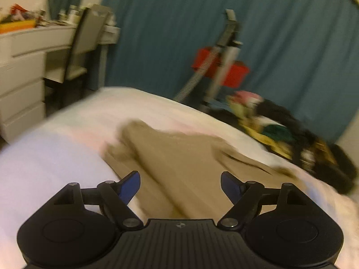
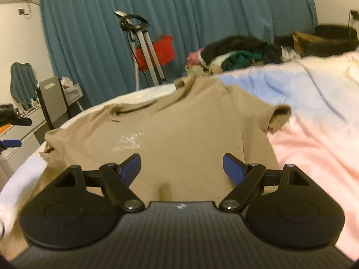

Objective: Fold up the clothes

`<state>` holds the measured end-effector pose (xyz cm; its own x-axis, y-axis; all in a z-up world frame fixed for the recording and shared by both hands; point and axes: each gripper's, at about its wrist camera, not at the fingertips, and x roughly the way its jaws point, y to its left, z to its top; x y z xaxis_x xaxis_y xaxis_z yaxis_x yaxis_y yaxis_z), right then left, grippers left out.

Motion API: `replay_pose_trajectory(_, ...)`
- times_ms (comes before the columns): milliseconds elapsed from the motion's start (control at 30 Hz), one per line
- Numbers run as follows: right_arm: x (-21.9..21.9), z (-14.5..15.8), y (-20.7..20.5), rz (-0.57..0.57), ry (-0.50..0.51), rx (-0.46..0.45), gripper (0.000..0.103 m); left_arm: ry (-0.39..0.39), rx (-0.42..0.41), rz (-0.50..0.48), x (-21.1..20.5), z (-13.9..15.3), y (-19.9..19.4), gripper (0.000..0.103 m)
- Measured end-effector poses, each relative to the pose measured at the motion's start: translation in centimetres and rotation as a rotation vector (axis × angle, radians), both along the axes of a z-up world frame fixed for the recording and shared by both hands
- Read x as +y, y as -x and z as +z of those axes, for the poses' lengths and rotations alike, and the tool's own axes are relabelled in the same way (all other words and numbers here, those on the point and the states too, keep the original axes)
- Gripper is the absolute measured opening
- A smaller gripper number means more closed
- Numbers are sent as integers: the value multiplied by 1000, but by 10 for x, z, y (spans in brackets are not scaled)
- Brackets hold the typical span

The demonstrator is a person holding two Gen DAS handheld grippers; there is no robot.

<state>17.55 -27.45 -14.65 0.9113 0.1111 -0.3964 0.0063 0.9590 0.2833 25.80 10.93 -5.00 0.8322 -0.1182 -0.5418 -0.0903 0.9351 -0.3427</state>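
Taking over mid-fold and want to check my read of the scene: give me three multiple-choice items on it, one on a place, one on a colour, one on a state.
1. Where does the tan T-shirt lie?
A. Spread on the bed
B. Draped over the chair
C. On the floor

2. What colour is the curtain behind the bed?
A. White
B. Red
C. Teal blue

3. How does the right gripper stand?
A. Shut on a sleeve
B. Open, holding nothing
C. Shut and empty

Answers:
1 A, the shirt lies front up on the pastel cover.
2 C, teal folds fill the back wall.
3 B, the blue pads stand wide apart above the cloth.
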Motion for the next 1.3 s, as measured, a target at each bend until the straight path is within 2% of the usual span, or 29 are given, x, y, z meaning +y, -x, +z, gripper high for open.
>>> replay_pose_trajectory(100,1,9,12,13,12,-32,81,-16,-15,-89,-41,5,52,83)
replay_pose_trajectory(200,-2,13,25,7,-21,-12,81,-49,-11,-159,-71,2,95,83)
replay_pose_trajectory(300,-10,12,36,-31,-83,29,81,-75,-38,-200,-89,-4,127,83)
replay_pose_trajectory(400,-25,12,35,-65,-131,39,81,-84,-42,-214,-84,-9,150,83)
replay_pose_trajectory(500,-42,11,29,-100,-169,39,81,-53,-48,-202,-79,-12,149,84)
replay_pose_trajectory(733,-109,-2,-54,-280,-134,87,78,3,-25,-205,-75,-45,109,84)
replay_pose_trajectory(833,-124,-14,-88,-337,-74,120,78,44,-1,-221,-78,-58,92,84)
replay_pose_trajectory(900,-126,-24,-108,-342,-32,152,72,49,-1,-224,-80,-64,81,84)
replay_pose_trajectory(933,-125,-28,-116,-326,-24,169,55,47,-2,-224,-81,-67,76,84)
replay_pose_trajectory(967,-120,-30,-121,-303,-11,177,32,53,4,-226,-81,-69,70,84)
replay_pose_trajectory(1000,-110,-30,-124,-281,18,174,29,60,11,-227,-81,-71,65,84)
replay_pose_trajectory(1100,-66,-25,-126,-231,246,149,18,86,28,-225,-80,-77,49,84)
replay_pose_trajectory(1133,-51,-24,-124,-210,326,132,10,99,32,-220,-78,-79,45,84)
replay_pose_trajectory(1200,-19,-21,-119,-163,489,93,9,123,42,-211,-75,-82,38,84)
replay_pose_trajectory(1300,20,-20,-112,-93,618,47,8,160,72,-195,-69,-89,31,84)
